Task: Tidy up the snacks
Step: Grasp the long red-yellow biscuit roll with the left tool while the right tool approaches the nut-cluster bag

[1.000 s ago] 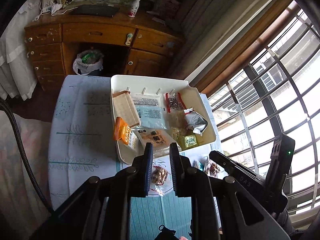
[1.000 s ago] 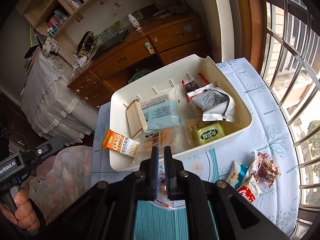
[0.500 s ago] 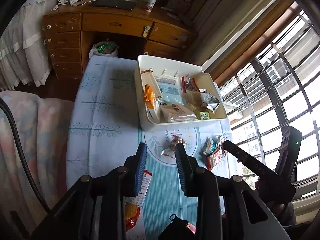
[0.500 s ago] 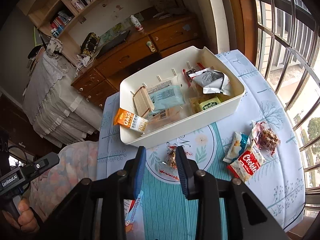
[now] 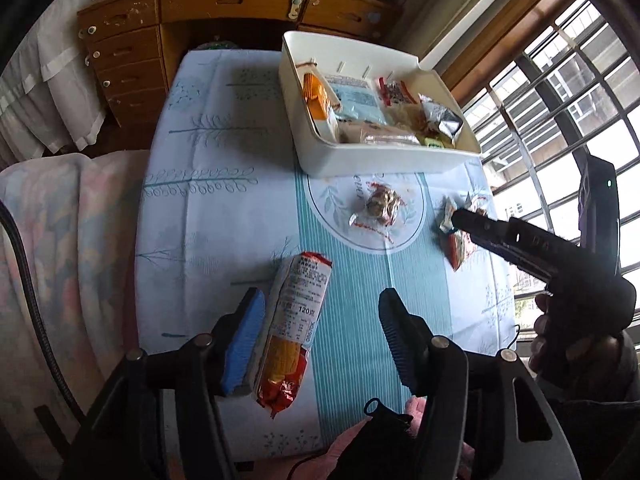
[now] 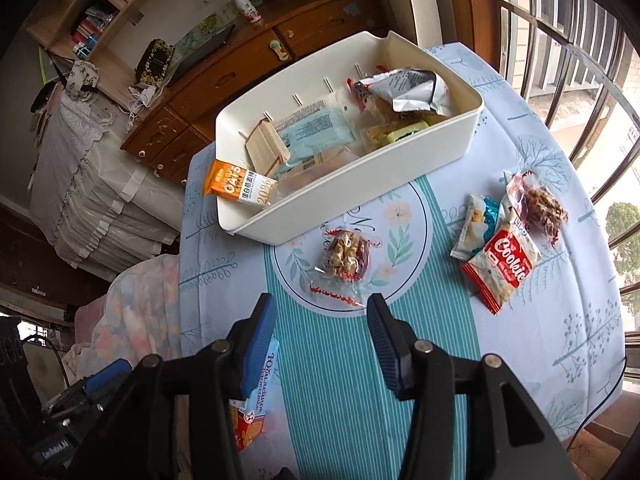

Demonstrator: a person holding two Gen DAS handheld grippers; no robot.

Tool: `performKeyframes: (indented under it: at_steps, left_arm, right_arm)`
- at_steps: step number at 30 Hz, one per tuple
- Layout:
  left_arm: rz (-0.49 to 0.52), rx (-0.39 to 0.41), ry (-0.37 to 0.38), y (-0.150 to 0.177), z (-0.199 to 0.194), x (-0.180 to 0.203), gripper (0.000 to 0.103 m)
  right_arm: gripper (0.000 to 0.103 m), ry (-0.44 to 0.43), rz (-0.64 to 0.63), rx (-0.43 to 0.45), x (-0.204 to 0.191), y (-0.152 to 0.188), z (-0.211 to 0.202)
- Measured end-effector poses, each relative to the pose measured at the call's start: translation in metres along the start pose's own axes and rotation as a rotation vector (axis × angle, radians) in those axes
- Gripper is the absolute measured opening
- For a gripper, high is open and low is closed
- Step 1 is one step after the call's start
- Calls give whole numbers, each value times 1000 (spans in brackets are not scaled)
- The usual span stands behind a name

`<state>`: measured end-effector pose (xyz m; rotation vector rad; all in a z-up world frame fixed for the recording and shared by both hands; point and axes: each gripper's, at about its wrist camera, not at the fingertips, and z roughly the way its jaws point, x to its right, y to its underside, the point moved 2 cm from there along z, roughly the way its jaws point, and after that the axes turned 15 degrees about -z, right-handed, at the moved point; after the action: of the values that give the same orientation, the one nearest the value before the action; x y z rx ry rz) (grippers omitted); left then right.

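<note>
A white bin [image 5: 380, 156] [image 6: 360, 188] holding several snack packets stands at the table's far side. A clear nut packet [image 5: 380, 206] [image 6: 346, 258] lies just in front of it. A long orange biscuit pack [image 5: 294, 320] [image 6: 252, 408] lies at the near edge, beside my left gripper's left finger. A red Cookie pack [image 6: 506, 266], a blue-white packet [image 6: 478, 226] and a dried fruit packet [image 6: 538, 204] lie at the right. My left gripper [image 5: 320, 340] is open and empty above the near table. My right gripper [image 6: 320, 340] is open and empty, just short of the nut packet; it also shows at the right of the left wrist view [image 5: 520, 240].
The table [image 5: 224, 200] has a blue and white cloth. A wooden desk with drawers [image 5: 224, 12] stands behind it. A barred window [image 5: 560, 92] runs along the right. A flowered blanket [image 5: 60, 240] lies at the left.
Both grippers have pulled back from the bin toward the near edge and opened wide. The long biscuit pack has come into view beside the left gripper.
</note>
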<state>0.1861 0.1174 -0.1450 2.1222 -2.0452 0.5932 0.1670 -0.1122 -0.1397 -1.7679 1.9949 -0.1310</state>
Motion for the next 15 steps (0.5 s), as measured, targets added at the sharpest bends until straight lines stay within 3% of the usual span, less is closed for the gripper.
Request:
performKeyframes:
  at_steps: [6,8,15]
  left_arm:
    - [65,-83,-99,19,40,10,64]
    - [67,-126,-144,23,53,9,64]
    - [44,-235,-242,34,95,-2,64]
  right_arm:
    - [55,-4,31,-74,3,2,22]
    - [60,-10,42,-98,4,3,31]
    - [61,-21,73,-176,9,1,60]
